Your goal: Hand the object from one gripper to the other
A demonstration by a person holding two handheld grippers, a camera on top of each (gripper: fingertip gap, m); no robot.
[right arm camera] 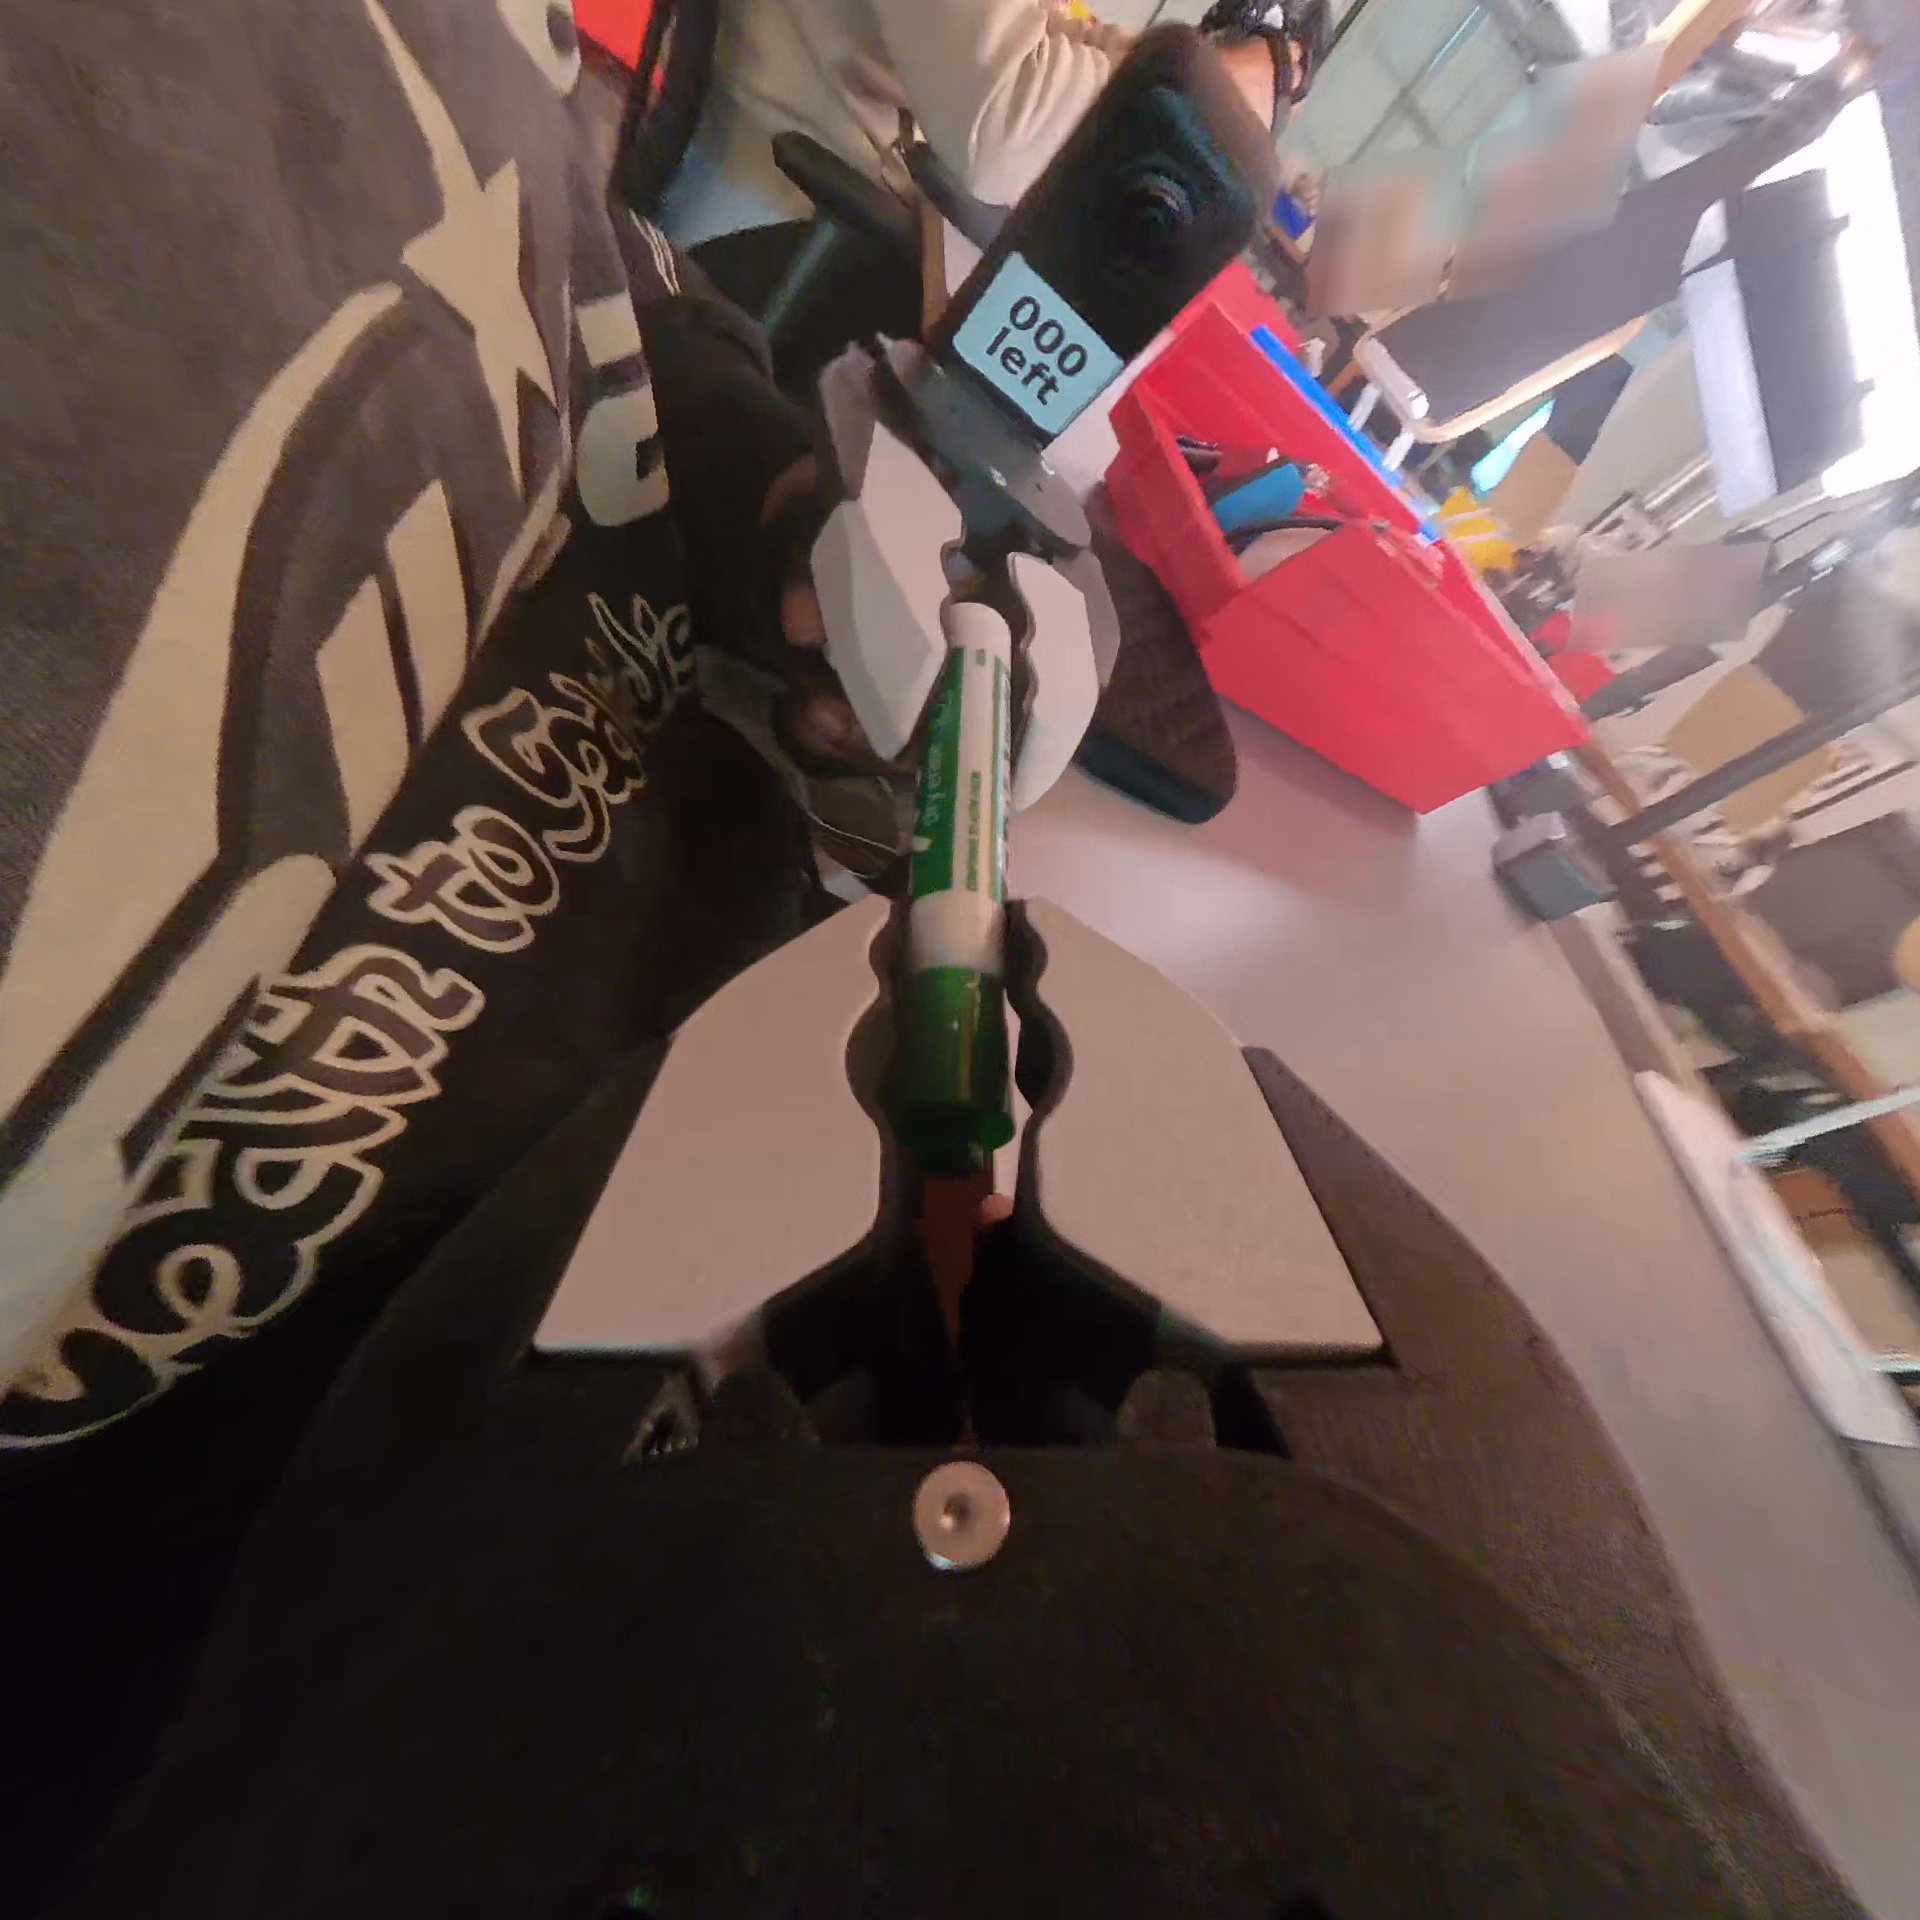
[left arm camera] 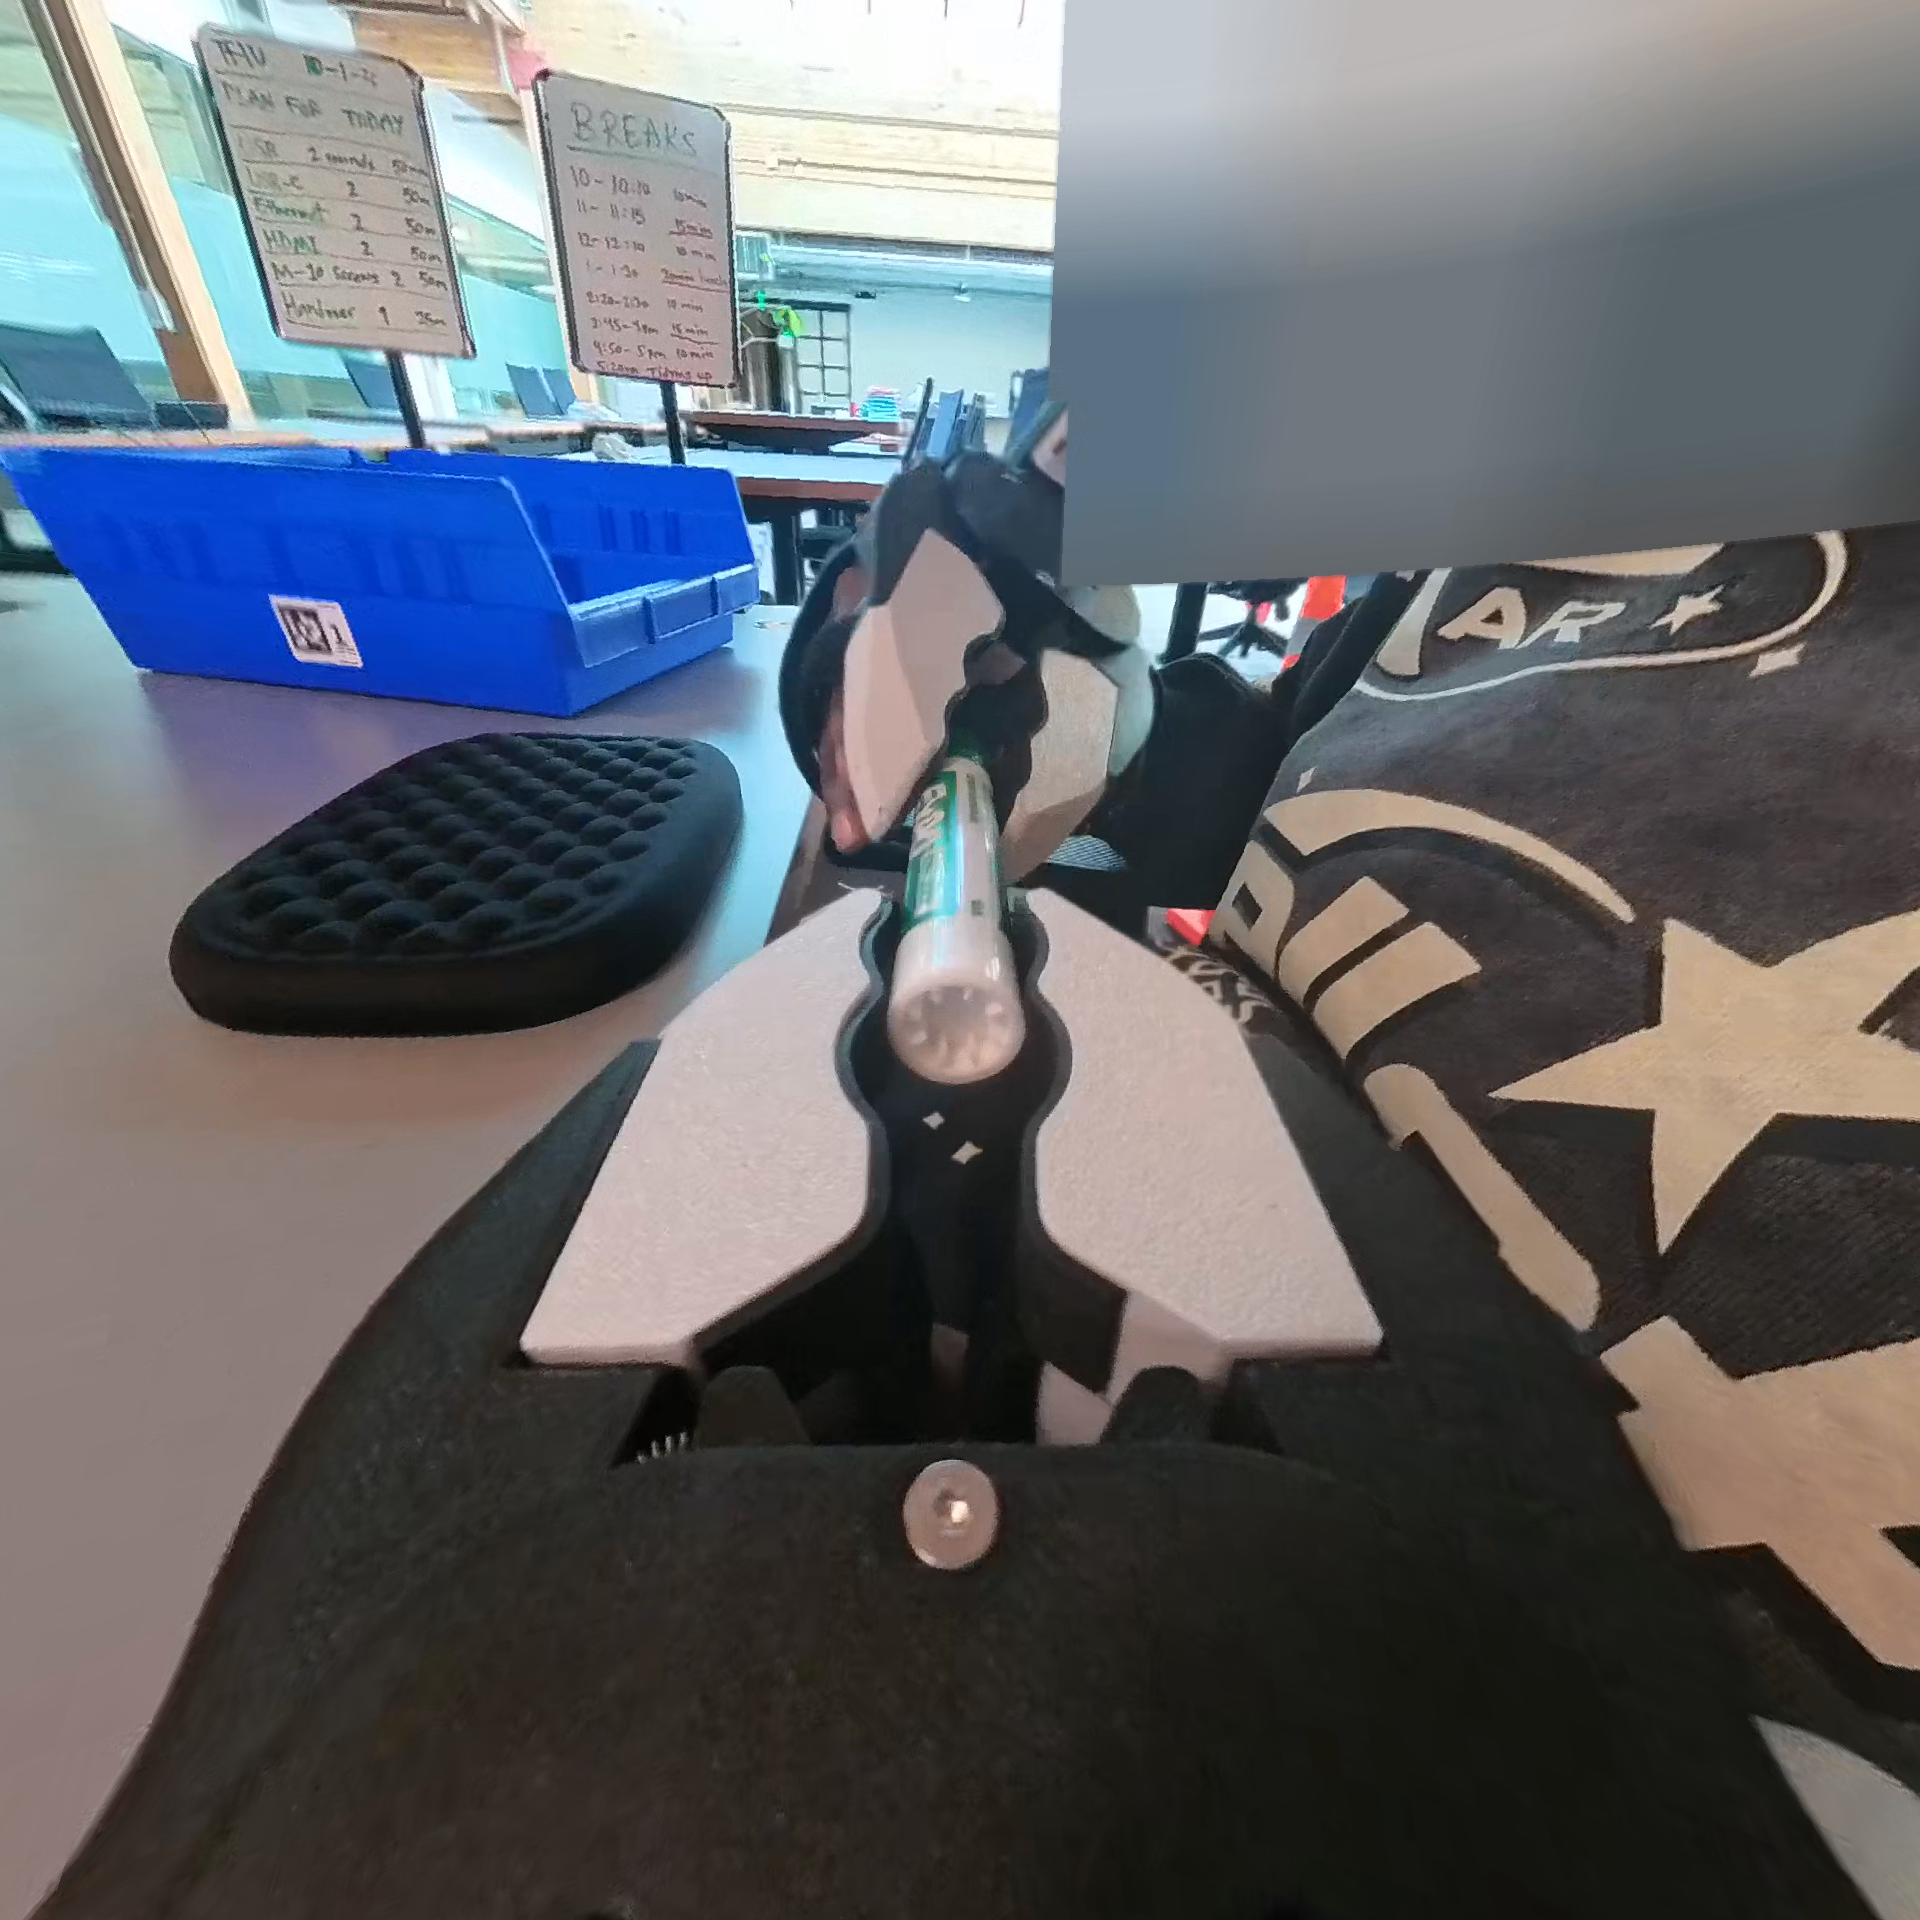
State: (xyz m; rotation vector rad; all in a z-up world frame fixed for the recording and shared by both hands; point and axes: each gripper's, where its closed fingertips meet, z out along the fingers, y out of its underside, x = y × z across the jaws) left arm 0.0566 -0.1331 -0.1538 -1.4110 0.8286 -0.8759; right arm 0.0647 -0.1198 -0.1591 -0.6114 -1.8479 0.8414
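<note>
Both pairs of grey fingers (left arm camera: pixel 748 1122) are closed on the same green-and-white marker (left arm camera: pixel 951 914), which bridges the 2 grippers end to end. In the left wrist view the left gripper (left arm camera: pixel 951 997) pinches the marker's white butt end in the notch between its fingertips; the barrel runs away from the camera into the right gripper (left arm camera: pixel 961 758), whose fingers clamp the far end. The right wrist view shows the reverse — the right gripper (right arm camera: pixel 951 1029) grips the dark green cap end, and the white end sits farther off between the left gripper's fingers (right arm camera: pixel 883 634). The marker (right arm camera: pixel 956 831) is held in the air above the near edge of the grey table (left arm camera: pixel 156 1091), touching nothing but the 4 fingers.

On the table, towards its far left part in the left wrist view, a blue bin (left arm camera: pixel 395 561) stands with a black dimpled pad (left arm camera: pixel 457 883) in front of it, both well apart from the grippers. In the right wrist view a red bin (right arm camera: pixel 1340 623) holding mixed items stands farther along the table. A person's dark printed shirt (left arm camera: pixel 1610 1039) fills the side nearest both grippers — close beside them. 2 small whiteboards (left arm camera: pixel 332 197) on stands rise behind the blue bin.
</note>
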